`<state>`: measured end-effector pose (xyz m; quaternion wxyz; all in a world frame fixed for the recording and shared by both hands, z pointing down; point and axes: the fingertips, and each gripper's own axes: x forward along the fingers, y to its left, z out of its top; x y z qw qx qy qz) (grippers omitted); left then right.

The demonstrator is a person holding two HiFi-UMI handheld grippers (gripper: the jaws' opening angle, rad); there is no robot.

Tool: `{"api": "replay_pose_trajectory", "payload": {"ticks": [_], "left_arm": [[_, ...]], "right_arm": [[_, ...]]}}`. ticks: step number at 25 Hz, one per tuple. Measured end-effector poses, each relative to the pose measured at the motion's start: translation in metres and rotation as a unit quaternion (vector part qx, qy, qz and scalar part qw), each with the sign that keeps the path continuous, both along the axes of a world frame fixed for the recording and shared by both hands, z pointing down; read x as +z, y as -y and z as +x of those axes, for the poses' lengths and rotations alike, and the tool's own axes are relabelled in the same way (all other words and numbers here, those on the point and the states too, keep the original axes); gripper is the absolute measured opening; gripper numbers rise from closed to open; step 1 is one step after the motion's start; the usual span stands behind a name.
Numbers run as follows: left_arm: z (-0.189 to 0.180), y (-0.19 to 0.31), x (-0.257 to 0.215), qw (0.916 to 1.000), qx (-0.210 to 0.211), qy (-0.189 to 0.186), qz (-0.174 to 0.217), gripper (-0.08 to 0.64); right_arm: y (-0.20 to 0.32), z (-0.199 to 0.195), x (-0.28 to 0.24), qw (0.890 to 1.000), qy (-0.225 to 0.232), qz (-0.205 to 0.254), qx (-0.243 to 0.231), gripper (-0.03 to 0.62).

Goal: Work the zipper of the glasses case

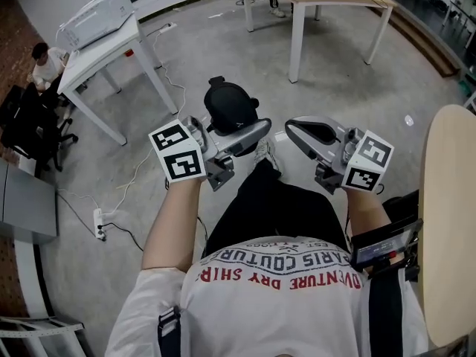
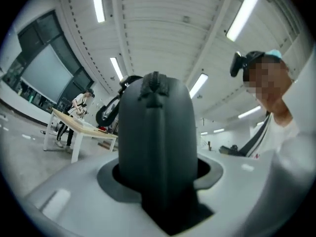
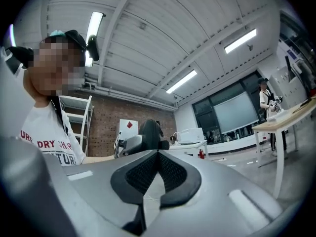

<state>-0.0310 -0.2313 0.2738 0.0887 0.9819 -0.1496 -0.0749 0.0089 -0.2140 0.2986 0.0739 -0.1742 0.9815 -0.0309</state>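
Seemingly glasses case clamped in left gripper.

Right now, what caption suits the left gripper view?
Jaws clamp a black glasses case, its zipper facing us.

The left gripper hides the lower part of the glasses case. The rounded tabletop runs off the head view's right edge.

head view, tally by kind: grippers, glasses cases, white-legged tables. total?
Grippers: 2 (left gripper, right gripper)
Glasses cases: 1 (black glasses case, clamped in the left gripper)
White-legged tables: 2 (white table, wood-top table)
Total: 5
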Motion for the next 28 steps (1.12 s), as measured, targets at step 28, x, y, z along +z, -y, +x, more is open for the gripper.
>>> {"api": "replay_pose_trajectory", "payload": {"ticks": [28], "left_arm": [[0.008, -0.010, 0.084, 0.9846, 0.005, 0.174, 0.016, 0.246]], "right_arm": [[0.010, 0.000, 0.039, 0.997, -0.075, -0.017, 0.027, 0.000]]}}
